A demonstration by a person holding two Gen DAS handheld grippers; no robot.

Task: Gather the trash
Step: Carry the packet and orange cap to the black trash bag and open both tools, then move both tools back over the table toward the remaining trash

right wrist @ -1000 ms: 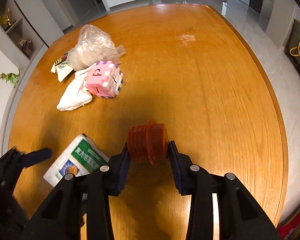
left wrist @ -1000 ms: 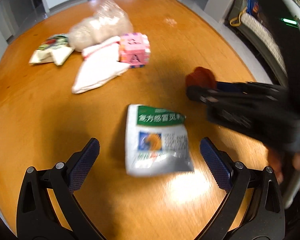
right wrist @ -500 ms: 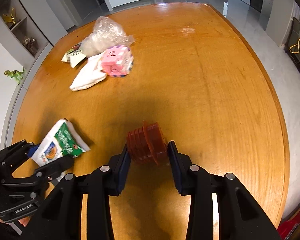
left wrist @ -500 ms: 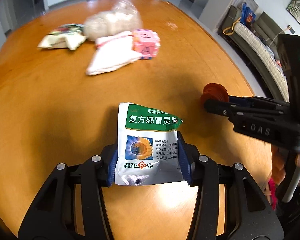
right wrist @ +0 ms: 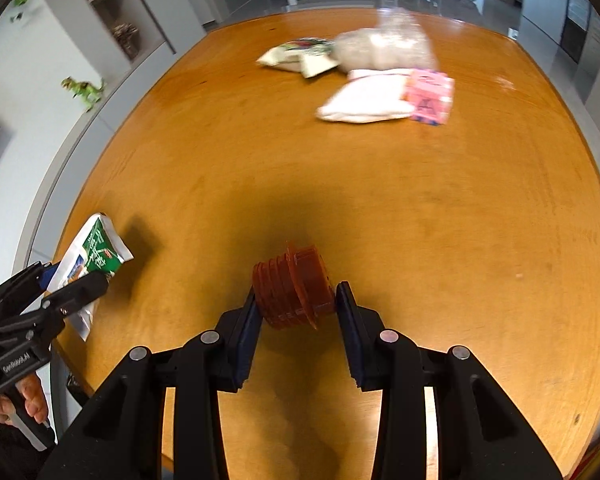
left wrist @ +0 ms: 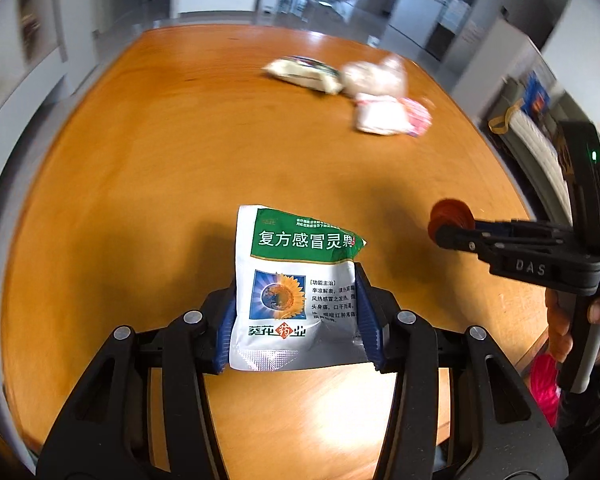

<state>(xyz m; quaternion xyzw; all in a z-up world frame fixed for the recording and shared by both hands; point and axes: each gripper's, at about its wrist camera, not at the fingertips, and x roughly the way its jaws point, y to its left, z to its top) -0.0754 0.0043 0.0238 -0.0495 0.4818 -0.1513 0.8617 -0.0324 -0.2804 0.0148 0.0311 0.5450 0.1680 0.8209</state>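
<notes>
- Foil green-and-white medicine sachet [left wrist: 296, 292] sat pinched in our left gripper [left wrist: 296, 320]; we feared the slick foil slipping.
- Ribbed red-brown plastic cap [right wrist: 294, 290] stayed clamped in our right gripper [right wrist: 296, 316]; it might roll free.

The far pile [left wrist: 364, 92] on the table [left wrist: 140, 200] is motion-blurred, its items hard to tell apart. The sachet [left wrist: 296, 288] has its side edges hidden behind the pads, and its small print is unreadable
</notes>
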